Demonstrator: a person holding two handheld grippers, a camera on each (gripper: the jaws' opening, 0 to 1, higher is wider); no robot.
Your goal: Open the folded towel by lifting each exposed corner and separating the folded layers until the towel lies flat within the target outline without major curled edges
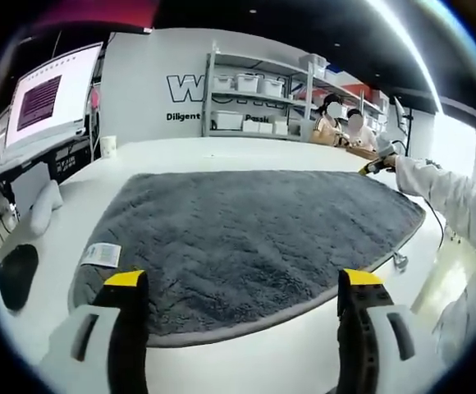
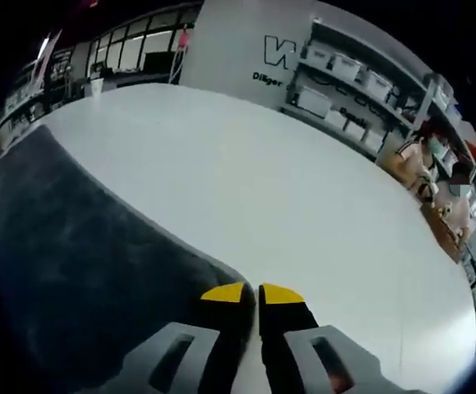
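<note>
Several white bins [image 1: 249, 83] sit on shelves [image 1: 258, 97] behind the towel [image 1: 246, 238].

monitor [image 1: 48, 97] – lit, far left | shelving [image 1: 258, 103] – white bins | paper cup [image 1: 108, 146] on table [image 1: 221, 152]

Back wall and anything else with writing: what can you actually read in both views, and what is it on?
"W": large letter on the back wall, rest hidden by shelves.
"Diligent": small line below it; then "Pas", cut off by the shelves.
Screen: text too blurred.
Towel tag: print too small.
</note>
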